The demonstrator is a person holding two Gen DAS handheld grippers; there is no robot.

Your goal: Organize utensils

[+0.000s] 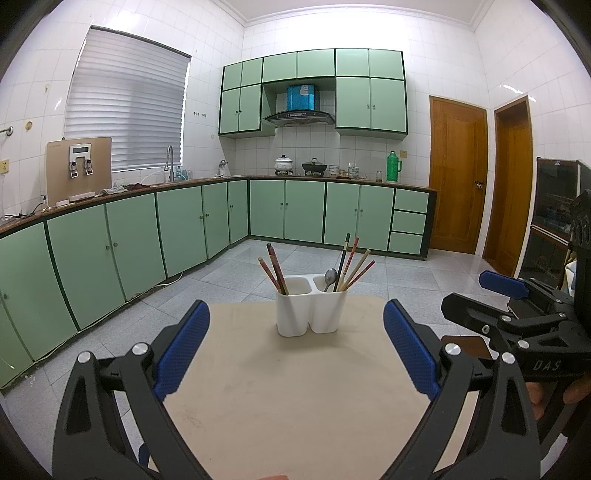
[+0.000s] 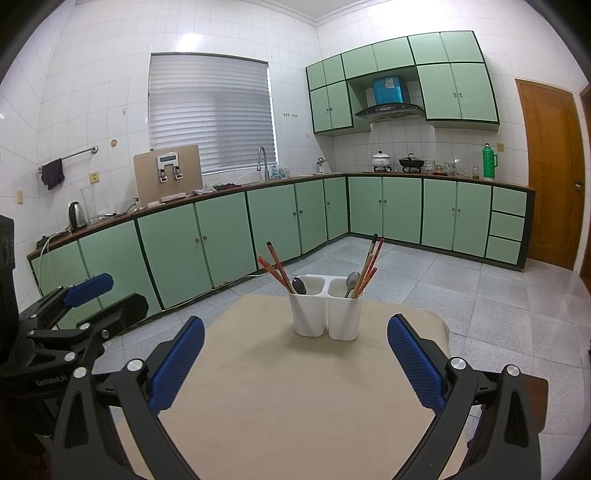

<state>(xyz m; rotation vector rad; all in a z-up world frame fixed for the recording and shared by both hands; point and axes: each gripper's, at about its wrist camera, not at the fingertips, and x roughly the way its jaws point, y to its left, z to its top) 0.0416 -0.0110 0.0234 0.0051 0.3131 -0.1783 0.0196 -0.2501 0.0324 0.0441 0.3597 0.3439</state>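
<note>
Nearest you, both claws, left claw (image 1: 295, 347) and right claw (image 2: 295, 360), hang spread and empty over the worktop (image 2: 295, 406). At twelve o'clock, the holder (image 2: 325, 314) keeps chopsticks (image 2: 275, 269) and spoons (image 2: 351, 282) mixed in both compartments: sorted or unsorted, you cannot tell.

Bright even ceiling light, glare on white wall tiles (image 2: 192, 29), sharp focus, strong fisheye bending, dark vignetted corners.

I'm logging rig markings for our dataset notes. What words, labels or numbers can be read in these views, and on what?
"DAS" on the right gripper body.
"GenRobot.AI" on the left gripper body.
Label on the blue box above the range hood: too blurred.
Water dispenser display: too small.
</note>
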